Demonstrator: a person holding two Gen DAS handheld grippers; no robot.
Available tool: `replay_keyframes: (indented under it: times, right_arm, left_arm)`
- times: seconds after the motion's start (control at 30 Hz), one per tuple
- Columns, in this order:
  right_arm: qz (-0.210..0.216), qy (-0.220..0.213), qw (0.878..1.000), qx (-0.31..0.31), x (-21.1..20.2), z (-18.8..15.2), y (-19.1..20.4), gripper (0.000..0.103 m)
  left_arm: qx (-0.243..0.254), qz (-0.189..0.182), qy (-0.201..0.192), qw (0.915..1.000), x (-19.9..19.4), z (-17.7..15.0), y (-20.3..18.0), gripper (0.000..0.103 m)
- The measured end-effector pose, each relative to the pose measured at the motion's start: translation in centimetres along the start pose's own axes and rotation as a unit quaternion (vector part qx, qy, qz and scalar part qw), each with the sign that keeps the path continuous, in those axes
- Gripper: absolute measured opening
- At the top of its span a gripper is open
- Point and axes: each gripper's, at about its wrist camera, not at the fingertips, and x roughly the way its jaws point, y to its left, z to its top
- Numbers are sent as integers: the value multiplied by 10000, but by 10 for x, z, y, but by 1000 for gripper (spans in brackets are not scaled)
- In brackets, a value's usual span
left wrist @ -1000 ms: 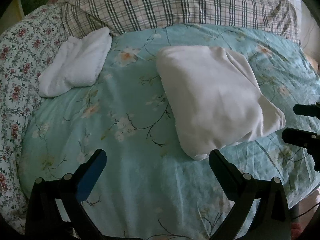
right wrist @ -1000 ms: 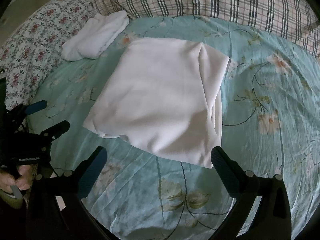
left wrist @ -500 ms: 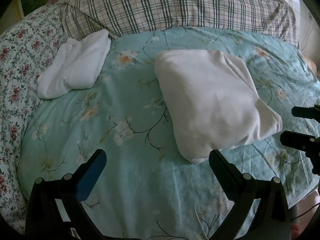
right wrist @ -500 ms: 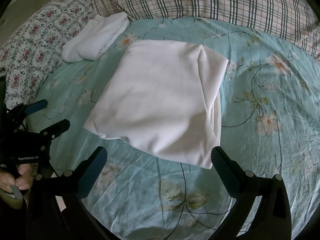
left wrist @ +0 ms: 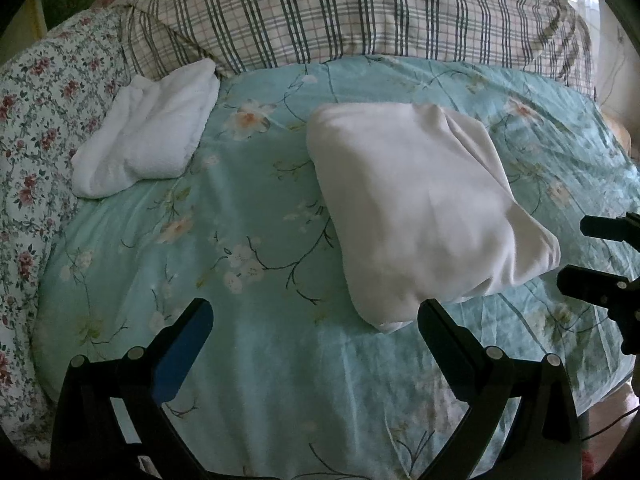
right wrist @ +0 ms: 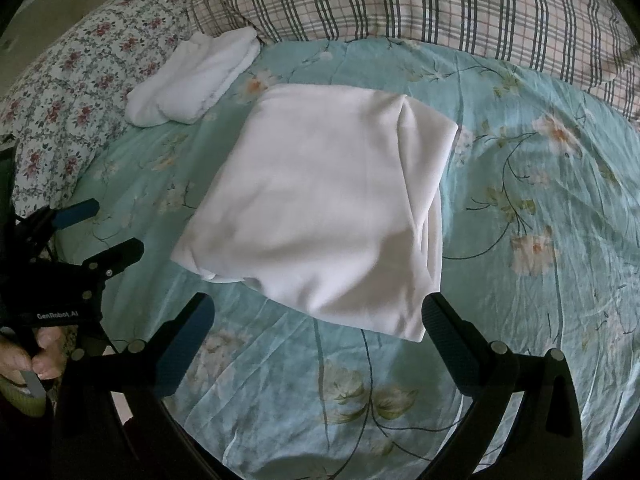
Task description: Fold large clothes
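Observation:
A white garment point(left wrist: 420, 208) lies folded into a rough rectangle on the teal floral bedspread point(left wrist: 240, 240); it also shows in the right wrist view point(right wrist: 320, 204). My left gripper point(left wrist: 314, 320) is open and empty, hovering near the garment's front left corner. My right gripper point(right wrist: 318, 316) is open and empty, just in front of the garment's near edge. The left gripper shows at the left of the right wrist view point(right wrist: 108, 228), and the right gripper's fingers point(left wrist: 592, 280) show at the right edge of the left wrist view.
A second folded white cloth point(left wrist: 148, 136) lies at the back left, also in the right wrist view point(right wrist: 196, 76). A plaid pillow point(left wrist: 340, 12) lies along the back. A floral pillow point(left wrist: 36, 100) lies at the left.
Both grippers have drifted back very slightly from the garment, jaws still open. The garment has not moved.

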Motion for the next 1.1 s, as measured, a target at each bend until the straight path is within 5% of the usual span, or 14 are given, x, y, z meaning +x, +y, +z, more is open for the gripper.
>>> replay_keyframes:
  times: [1.1]
  right_arm:
    - [-7,-18,10000,7,0,4,1,103]
  left_arm:
    - [69,7,-7,10000,1,6,-3,102]
